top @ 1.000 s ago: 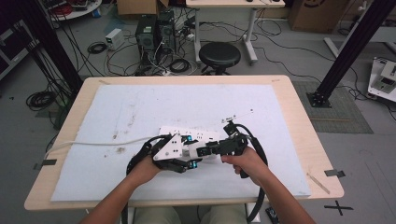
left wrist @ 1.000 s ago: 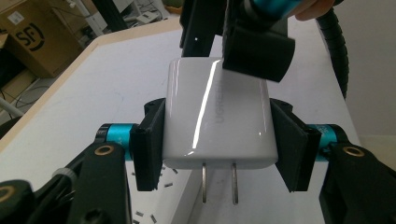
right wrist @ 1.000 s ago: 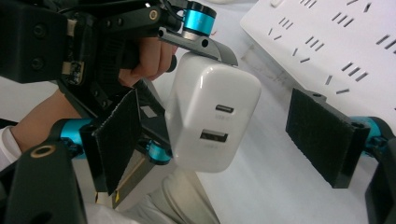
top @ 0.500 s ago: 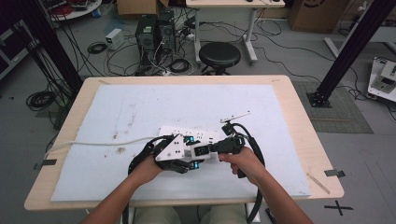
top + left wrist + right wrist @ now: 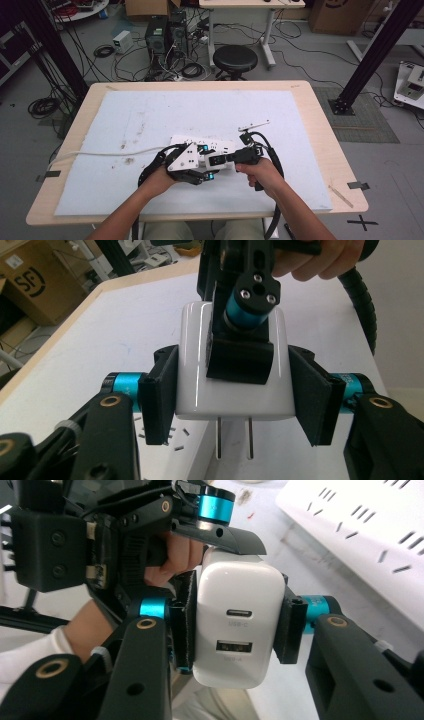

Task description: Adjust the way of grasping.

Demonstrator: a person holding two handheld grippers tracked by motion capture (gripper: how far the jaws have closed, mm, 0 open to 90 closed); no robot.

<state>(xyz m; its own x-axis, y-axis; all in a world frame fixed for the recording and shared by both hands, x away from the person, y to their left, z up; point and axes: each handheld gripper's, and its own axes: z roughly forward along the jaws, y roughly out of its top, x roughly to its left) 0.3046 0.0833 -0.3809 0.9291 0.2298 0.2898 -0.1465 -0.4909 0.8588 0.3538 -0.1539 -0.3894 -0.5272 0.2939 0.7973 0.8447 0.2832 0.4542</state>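
On the pale blue mat (image 5: 150,120) covering the light wooden table (image 5: 320,125), a long white plastic power strip (image 5: 210,145) lies just beyond the two hands, its white cord (image 5: 100,154) trailing off to the left edge. A small thin light-coloured strip (image 5: 254,125) lies on the mat to the right of the power strip and a little farther off. Beyond the table, on the floor, stand a round black stool (image 5: 235,59) and a tangle of cables around dark computer cases.

The white, rounded, two-pronged charger block (image 5: 230,365) sits in the air between both claws, near the middle of the table's near half, just in front of the power strip. The left gripper (image 5: 232,390) has its pads on either side of the block, the left pad against it, the right one close beside it; its jaws have just been loosening slightly, and whether they press cannot be told. The right gripper (image 5: 235,617) has just closed and now clamps the block across its sides, with the two port slots facing its camera. In the left gripper view the two metal prongs (image 5: 234,437) point toward the near side, below the block.
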